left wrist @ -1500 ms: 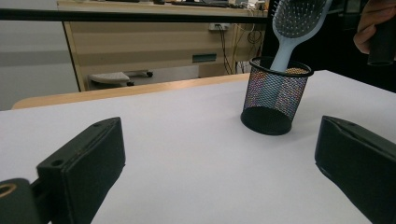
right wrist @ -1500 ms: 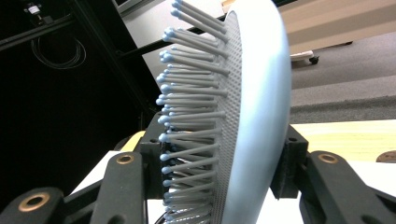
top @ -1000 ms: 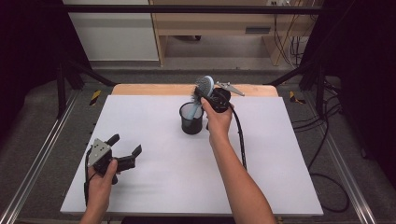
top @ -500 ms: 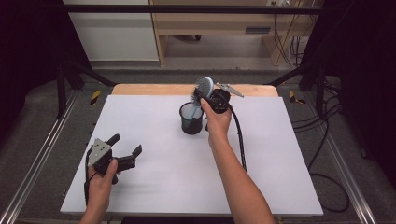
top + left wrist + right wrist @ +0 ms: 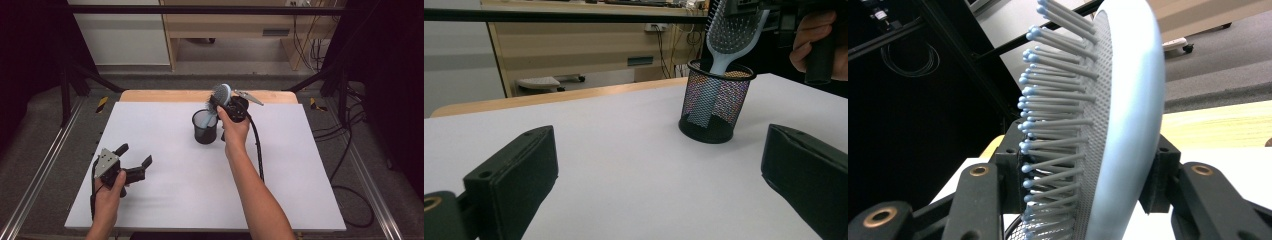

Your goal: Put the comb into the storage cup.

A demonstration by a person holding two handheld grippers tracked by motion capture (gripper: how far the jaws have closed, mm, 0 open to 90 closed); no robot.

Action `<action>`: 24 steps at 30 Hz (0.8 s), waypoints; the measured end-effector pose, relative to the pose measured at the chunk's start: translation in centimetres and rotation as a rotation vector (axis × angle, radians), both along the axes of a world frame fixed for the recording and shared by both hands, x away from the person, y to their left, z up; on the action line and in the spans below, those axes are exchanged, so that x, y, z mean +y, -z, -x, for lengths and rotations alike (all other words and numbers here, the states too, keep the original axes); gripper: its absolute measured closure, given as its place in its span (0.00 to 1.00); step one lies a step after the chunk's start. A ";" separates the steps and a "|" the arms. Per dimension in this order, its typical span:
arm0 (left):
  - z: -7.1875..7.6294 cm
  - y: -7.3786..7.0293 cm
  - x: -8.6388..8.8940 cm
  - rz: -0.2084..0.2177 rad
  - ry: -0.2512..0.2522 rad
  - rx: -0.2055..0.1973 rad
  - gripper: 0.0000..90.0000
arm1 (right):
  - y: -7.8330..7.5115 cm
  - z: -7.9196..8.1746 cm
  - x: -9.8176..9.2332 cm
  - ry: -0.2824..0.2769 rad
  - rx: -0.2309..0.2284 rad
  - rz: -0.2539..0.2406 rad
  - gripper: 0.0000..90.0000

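Observation:
A light blue hairbrush (image 5: 221, 93) stands tilted, its handle down in a black mesh cup (image 5: 205, 127) at the back middle of the white table top. My right gripper (image 5: 218, 102) is shut on the brush head; its jaws have just been opening a little, and the brush stays between them. In the right gripper view the hairbrush (image 5: 1118, 125) sits between the pads, one pad on the bristles and one on the smooth back. My left gripper (image 5: 135, 154) rests open at the front left with nothing in it. From the left gripper view the cup (image 5: 715, 102) and brush (image 5: 731, 30) lie far ahead.
The white table top (image 5: 175, 200) has a wooden strip (image 5: 165, 95) along its far edge. A black cable (image 5: 257, 150) trails from the right gripper along the forearm. Metal frame rails (image 5: 40, 175) run beside the table.

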State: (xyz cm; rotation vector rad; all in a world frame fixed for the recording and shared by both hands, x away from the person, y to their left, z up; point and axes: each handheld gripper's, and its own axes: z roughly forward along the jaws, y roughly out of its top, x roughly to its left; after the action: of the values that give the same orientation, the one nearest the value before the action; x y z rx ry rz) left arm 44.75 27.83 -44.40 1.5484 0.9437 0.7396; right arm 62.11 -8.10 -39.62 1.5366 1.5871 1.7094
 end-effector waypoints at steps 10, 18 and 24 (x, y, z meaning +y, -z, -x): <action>0.0 0.0 0.0 0.000 0.001 0.000 0.02 | 0.0 -0.1 -0.2 -0.009 0.004 0.001 0.54; 0.0 0.0 0.0 0.000 0.003 0.001 0.02 | 0.0 -0.1 -0.3 -0.013 0.008 0.000 0.53; 0.0 0.0 -0.1 -0.001 0.005 0.002 0.02 | 0.1 -0.1 -0.4 -0.019 0.011 0.004 0.52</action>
State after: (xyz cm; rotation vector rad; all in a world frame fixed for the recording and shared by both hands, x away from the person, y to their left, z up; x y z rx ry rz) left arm 44.77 27.76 -44.42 1.5521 0.9411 0.7354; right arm 62.19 -8.53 -39.67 1.5364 1.6142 1.7100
